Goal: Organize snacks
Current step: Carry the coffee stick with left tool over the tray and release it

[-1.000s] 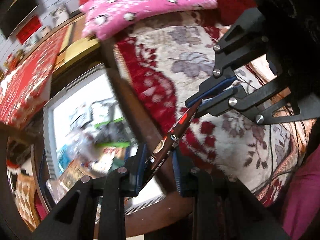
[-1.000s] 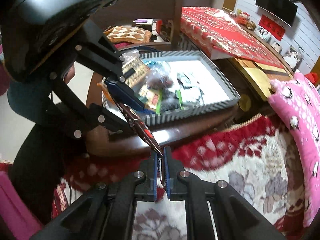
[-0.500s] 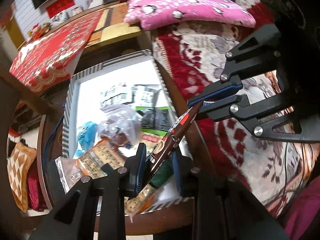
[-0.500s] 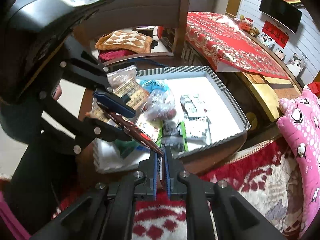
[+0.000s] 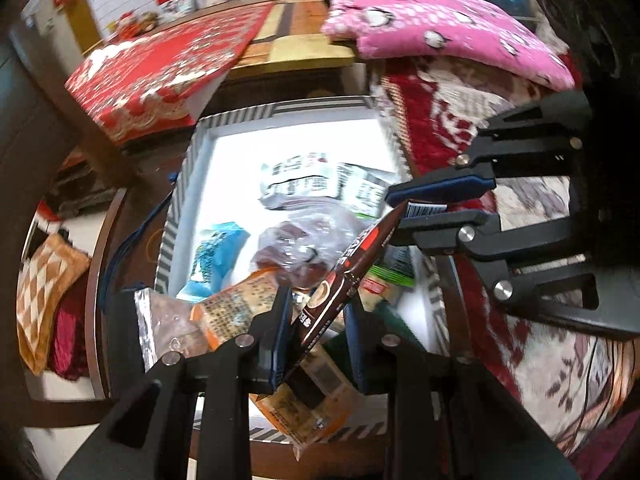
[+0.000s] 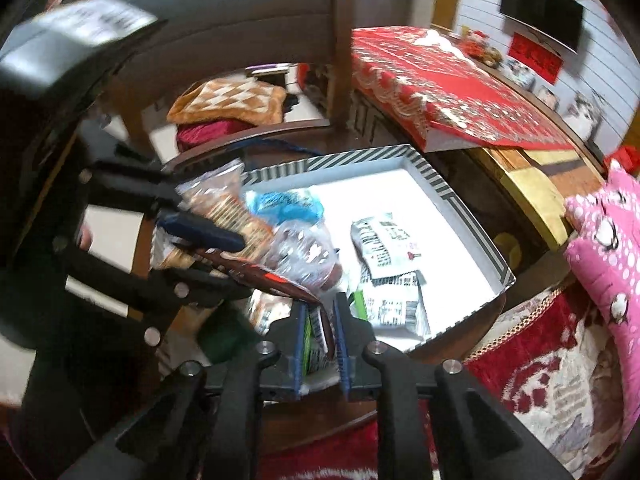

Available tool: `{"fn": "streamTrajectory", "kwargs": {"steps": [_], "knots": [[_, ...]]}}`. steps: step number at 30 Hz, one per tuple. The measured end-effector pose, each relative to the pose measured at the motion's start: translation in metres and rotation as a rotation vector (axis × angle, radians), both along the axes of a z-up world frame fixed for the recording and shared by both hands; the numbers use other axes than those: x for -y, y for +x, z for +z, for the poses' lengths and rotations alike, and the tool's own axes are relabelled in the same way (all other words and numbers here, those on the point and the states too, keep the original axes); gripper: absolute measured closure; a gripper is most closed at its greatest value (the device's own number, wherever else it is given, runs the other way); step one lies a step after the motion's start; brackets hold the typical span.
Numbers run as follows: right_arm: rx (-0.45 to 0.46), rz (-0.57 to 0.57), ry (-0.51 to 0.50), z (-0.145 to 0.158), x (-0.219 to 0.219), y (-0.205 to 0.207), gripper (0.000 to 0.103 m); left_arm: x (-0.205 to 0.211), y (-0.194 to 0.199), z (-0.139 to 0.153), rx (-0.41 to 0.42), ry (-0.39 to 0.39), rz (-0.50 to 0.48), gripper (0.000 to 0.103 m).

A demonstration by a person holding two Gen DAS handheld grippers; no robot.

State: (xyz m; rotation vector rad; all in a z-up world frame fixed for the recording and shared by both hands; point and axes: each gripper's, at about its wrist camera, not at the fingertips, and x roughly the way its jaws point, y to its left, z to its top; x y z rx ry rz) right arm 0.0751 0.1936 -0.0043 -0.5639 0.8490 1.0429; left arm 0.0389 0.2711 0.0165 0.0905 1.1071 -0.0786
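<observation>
A slim brown coffee sachet [image 5: 352, 264] spans both grippers above the striped-rimmed white tray [image 5: 280, 110]. My left gripper [image 5: 316, 336] is shut on its lower end. At the upper, barcoded end my right gripper [image 6: 320, 336] is opening, its pads off the sachet end [image 6: 325, 326] that still lies between them. The tray [image 6: 460, 200] holds a blue packet [image 5: 218, 248], a clear bag of dark red pieces [image 5: 304, 240], black-and-white packets [image 6: 384, 244] and an orange packet [image 5: 240, 308].
The tray sits on a round dark wooden table [image 6: 400, 376]. A red-and-cream patterned sofa cover [image 5: 440, 120] lies beside it, with a pink pillow [image 5: 440, 28] on top. A red-clothed table [image 6: 452, 92] and a checkered cushion [image 6: 232, 100] lie beyond.
Both grippers carried the sachet from over the sofa cover to above the tray. The right jaws, clamped earlier, have parted.
</observation>
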Motion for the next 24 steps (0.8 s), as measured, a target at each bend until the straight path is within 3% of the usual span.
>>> {"fn": "streamTrajectory", "kwargs": {"steps": [2,4,6,8,11,14,16,21,24], "knots": [[-0.020,-0.029,0.017,-0.003,-0.003,0.005,0.082,-0.005,0.003,-0.002,0.002,-0.007,0.036,0.078],[-0.019,-0.066,0.028,-0.006,-0.007,0.009,0.074,-0.007,0.004,-0.004,0.010,0.001,0.070,0.078],[-0.026,-0.111,0.031,-0.010,-0.008,0.013,0.047,-0.008,0.006,-0.004,0.019,0.018,0.114,0.081],[-0.049,-0.176,0.047,-0.012,-0.001,0.020,0.033,-0.011,0.008,-0.005,0.025,0.036,0.151,0.084],[-0.114,-0.215,0.066,-0.015,0.011,0.023,0.032,-0.011,0.013,-0.010,0.024,0.017,0.183,0.084],[-0.119,-0.215,0.069,-0.015,0.024,0.014,0.032,-0.003,0.019,-0.015,0.023,0.025,0.186,0.083],[-0.117,-0.225,0.074,-0.014,0.032,0.009,0.032,0.001,0.021,-0.017,0.028,0.020,0.199,0.078],[-0.171,-0.296,0.126,-0.011,0.057,0.006,0.030,0.000,0.024,-0.014,0.059,0.003,0.282,0.039],[-0.181,-0.327,0.153,-0.008,0.068,0.001,0.025,0.001,0.019,-0.004,0.090,0.011,0.329,0.022]]}}
